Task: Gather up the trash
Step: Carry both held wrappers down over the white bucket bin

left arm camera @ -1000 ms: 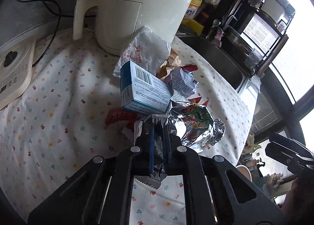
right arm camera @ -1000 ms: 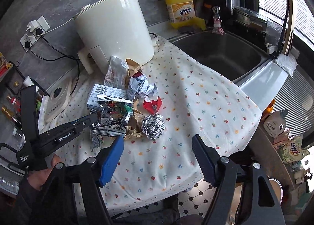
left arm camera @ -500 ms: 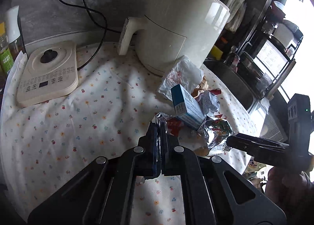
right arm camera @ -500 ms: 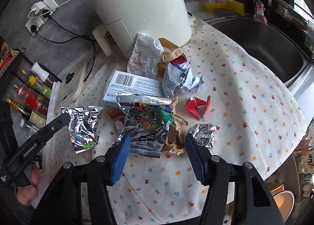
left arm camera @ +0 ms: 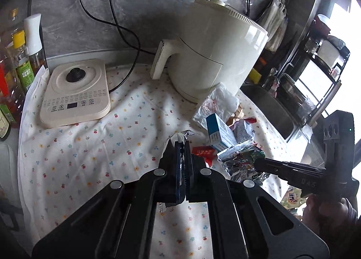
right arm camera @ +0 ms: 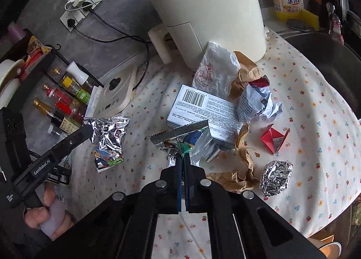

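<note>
Two grippers, two foil wrappers: trash pickup under way on a kitchen counter.

The left gripper point(right arm camera: 89, 129) is clamped on one foil snack wrapper point(right arm camera: 108, 144), held above the tablecloth point(right arm camera: 315, 123); the right gripper point(right arm camera: 182, 157) is pinched tight on a second wrapper point(right arm camera: 180, 139) atop the pile. Left lying: one box point(right arm camera: 203, 110), one foil ball point(right arm camera: 276, 176), one red scrap point(right arm camera: 274, 139). Next, likely, a bin, none visible.

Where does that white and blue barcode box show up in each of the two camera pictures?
Left wrist view: the box stands right of centre, edge-on, just beyond the left claw.
Right wrist view: the box lies at centre, barcode up, just past the right claw.
Shared landmark: the cream appliance behind the trash pile.
</note>
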